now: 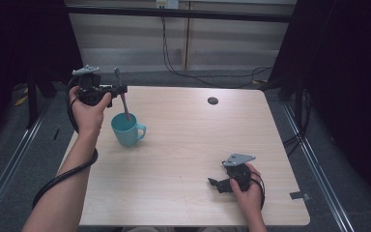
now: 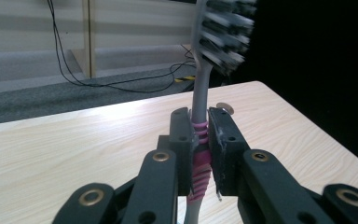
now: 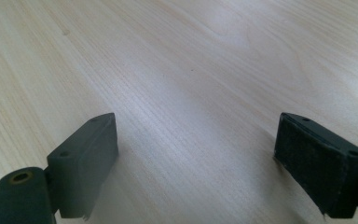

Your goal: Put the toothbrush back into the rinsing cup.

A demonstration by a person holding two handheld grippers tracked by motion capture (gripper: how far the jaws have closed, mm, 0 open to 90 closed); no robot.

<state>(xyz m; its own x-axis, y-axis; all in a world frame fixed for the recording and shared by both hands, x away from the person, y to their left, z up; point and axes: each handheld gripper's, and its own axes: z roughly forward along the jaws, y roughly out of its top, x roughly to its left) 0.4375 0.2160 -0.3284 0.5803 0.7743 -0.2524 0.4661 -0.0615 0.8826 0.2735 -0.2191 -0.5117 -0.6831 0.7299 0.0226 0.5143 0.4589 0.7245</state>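
A grey and pink toothbrush [image 1: 122, 94] stands upright, bristles at the top, its lower end just inside a teal mug [image 1: 126, 129] on the table's left half. My left gripper [image 1: 121, 90] is shut on its handle above the mug. In the left gripper view the two pads clamp the pink ribbed grip of the toothbrush [image 2: 200, 140], and the blurred bristle head rises above them. My right gripper [image 1: 213, 183] rests low over the table [image 1: 193, 140] at the front right, pointing left. Its jaws stand wide open over bare wood [image 3: 191, 93] with nothing between them.
A small dark round disc [image 1: 213, 100] lies flat in the tabletop near the far edge. Black cables [image 1: 183, 67] trail over the grey floor behind the table. Metal rails run along both sides of the table, and dark curtains hang left and right.
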